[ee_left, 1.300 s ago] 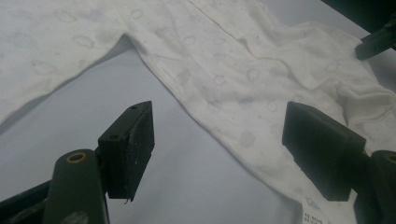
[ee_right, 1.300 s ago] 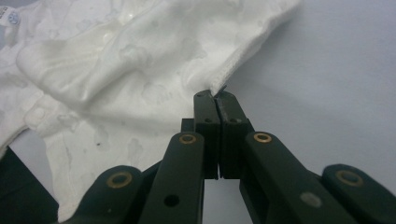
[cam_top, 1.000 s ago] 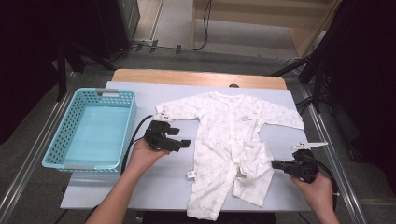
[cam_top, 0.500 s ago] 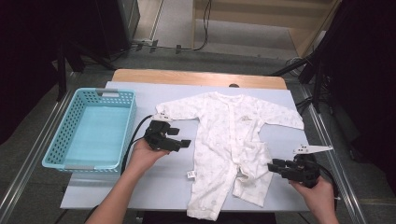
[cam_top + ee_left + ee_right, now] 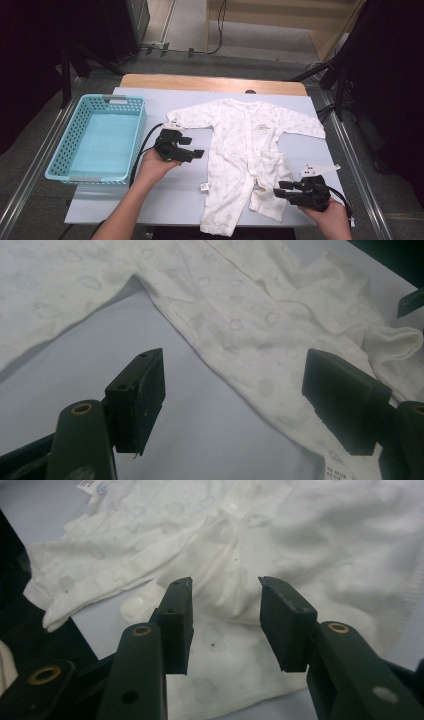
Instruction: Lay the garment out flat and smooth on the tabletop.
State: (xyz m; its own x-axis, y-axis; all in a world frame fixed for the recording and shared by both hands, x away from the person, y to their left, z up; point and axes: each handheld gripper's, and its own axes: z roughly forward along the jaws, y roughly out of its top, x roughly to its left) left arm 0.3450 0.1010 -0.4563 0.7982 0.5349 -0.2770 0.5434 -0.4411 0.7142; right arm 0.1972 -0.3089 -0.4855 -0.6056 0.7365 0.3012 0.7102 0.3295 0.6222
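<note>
The right gripper (image 5: 284, 188) stood just off the bent right leg of the baby romper (image 5: 240, 150), its jaws having just been opening, part-way apart with nothing pressed between the pads; in the right gripper view the crumpled leg fabric lay just ahead of them. The left gripper (image 5: 196, 152) hovered wide open beside the romper's left side, under the sleeve. The romper lay flat on the white table (image 5: 150, 200), a turquoise basket (image 5: 67, 165) to its left.

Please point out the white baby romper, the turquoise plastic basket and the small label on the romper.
white baby romper (image 5: 235, 145), high view, on its chest.
turquoise plastic basket (image 5: 139, 131), high view, on its right wall.
small white label (image 5: 204, 187), high view, on the tag at the left leg's edge.
</note>
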